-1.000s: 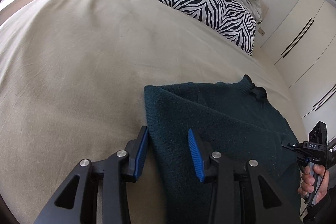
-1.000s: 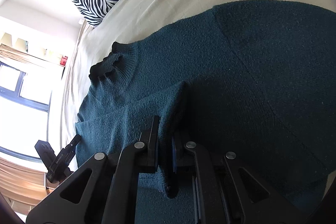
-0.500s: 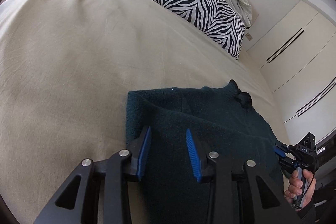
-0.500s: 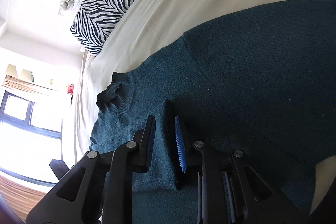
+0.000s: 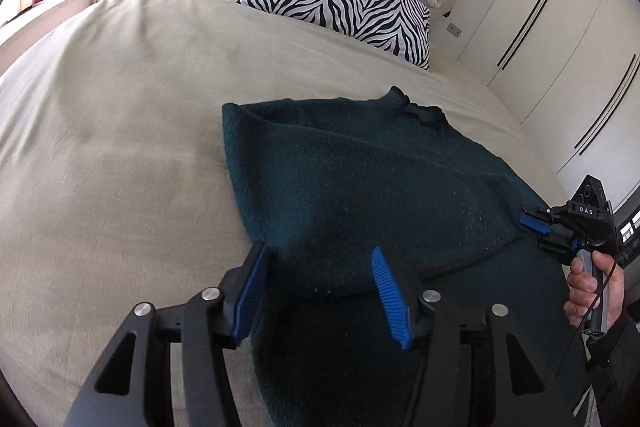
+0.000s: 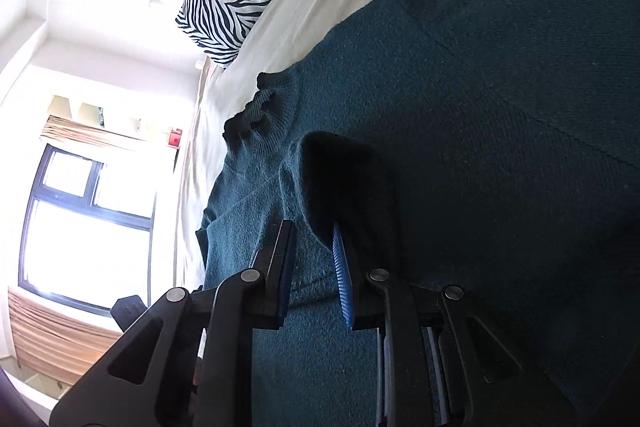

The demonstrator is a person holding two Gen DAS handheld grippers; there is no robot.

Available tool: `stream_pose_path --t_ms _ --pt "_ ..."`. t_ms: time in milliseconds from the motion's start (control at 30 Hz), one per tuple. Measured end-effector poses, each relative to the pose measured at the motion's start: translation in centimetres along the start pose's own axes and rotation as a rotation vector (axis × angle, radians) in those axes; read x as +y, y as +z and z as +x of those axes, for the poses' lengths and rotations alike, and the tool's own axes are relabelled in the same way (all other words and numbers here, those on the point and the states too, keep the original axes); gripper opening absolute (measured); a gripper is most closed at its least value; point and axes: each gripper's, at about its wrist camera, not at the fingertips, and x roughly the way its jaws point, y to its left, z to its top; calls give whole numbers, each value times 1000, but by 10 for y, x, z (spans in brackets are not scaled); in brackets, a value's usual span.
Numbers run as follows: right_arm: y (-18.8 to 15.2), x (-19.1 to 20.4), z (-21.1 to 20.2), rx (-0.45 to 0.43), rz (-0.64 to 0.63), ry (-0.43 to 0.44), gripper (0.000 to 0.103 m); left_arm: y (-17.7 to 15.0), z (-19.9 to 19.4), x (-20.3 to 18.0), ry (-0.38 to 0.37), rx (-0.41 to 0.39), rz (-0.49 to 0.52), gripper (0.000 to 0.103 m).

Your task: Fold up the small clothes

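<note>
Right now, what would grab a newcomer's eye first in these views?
The dark teal sweater lies partly folded on the beige bed, filling the near foreground. Behind it, a zebra-striped pillow leans at the headboard. Both grippers, the left gripper and the right gripper, hang open over the knit.

A dark teal knitted sweater (image 5: 360, 187) lies flat on the beige bed (image 5: 120, 147), sleeves folded in, ribbed collar toward the headboard edge.
</note>
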Motion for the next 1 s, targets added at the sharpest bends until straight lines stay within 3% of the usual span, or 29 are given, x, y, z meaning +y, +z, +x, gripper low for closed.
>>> stream_pose_path --t_ms 67,100,200,433,633,733,967,1000 --pt "-1 -11 -27 -69 22 -55 21 -9 -8 -9 35 10 39 61" --pt "-1 -20 -43 -113 49 -92 29 -13 -11 -12 38 16 42 61" --pt "-2 -47 -93 -224 132 -77 44 -25 -23 -28 7 26 41 61" --pt "-21 -98 -215 -410 168 -151 48 -51 -28 -93 -78 61 120 68" --pt "-40 -195 -311 -600 474 -262 50 -55 -24 -125 -185 85 76 70" --pt "-43 -232 -336 -654 572 -202 49 -51 -20 -129 -213 82 31 77" --pt "-7 -262 -339 -749 600 -149 49 -47 -5 -124 -287 125 -105 77" --pt "1 -266 -341 -756 606 -163 42 -46 -4 -123 -296 127 -115 77"
